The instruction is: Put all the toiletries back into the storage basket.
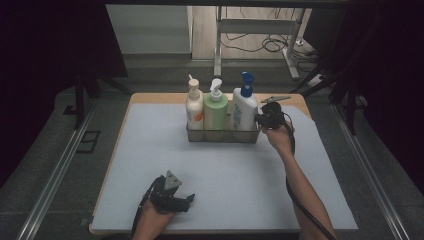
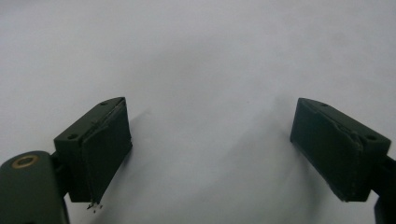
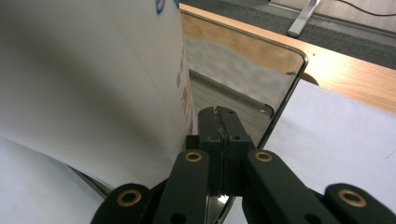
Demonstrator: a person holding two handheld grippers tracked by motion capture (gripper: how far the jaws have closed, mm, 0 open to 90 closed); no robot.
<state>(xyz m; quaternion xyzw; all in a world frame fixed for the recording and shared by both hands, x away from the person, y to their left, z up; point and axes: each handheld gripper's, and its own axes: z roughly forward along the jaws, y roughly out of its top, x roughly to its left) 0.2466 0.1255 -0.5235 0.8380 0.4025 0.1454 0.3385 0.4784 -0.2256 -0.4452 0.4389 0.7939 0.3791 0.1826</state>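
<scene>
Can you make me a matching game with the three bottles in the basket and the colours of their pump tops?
Things:
1. left bottle
2. middle bottle
3. right bottle
4. left gripper

Matches:
A. blue pump top
B. jaws wide open over the mat
C. cream pump top, orange label
D. green body, white pump top

Pairs: 1-C, 2-D, 3-A, 4-B. All three bottles stand upright in the metal basket.

We were in what looked like a lab or recording room: a desk (image 1: 150, 165) under a pale grey mat stood between dark curtains (image 1: 50, 40), with metal floor rails (image 1: 55, 185), loose cables (image 1: 260, 45) and a bare desk frame (image 1: 250, 30) behind.
</scene>
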